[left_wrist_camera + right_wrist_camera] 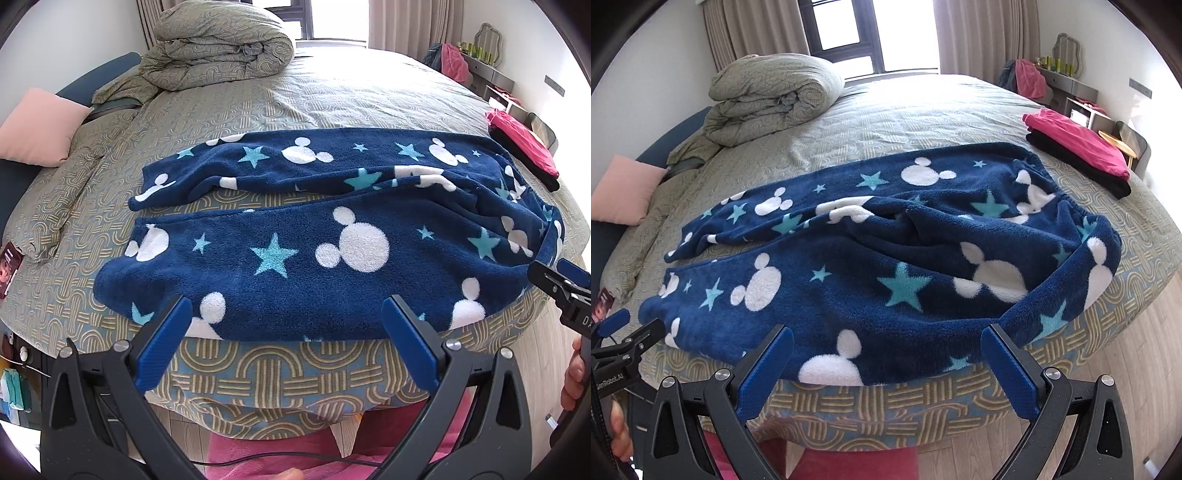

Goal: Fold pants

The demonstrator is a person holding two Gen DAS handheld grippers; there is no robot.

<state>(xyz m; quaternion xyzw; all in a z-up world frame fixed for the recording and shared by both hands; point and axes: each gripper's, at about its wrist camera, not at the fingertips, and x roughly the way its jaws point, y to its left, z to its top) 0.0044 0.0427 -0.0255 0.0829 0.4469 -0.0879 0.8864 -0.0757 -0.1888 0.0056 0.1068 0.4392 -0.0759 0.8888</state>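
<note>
Bed (923, 110) fills most of my view, covered in a grey-green sheet with an arched line pattern. Rolled duvet (768, 99) of matching fabric sits at the far left, pink pillow (624, 194) beside a dark blue headboard (107, 77). Window (842, 33) behind beige curtains (982, 33), strong daylight. Pale wood floor (1137, 354) on my right. Grey dresser (1067, 86) against a white wall.

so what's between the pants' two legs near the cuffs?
A bare wedge of patterned bedsheet shows between the two legs of the pants; nothing lies on it. Left wrist view shows it clearest.
</note>
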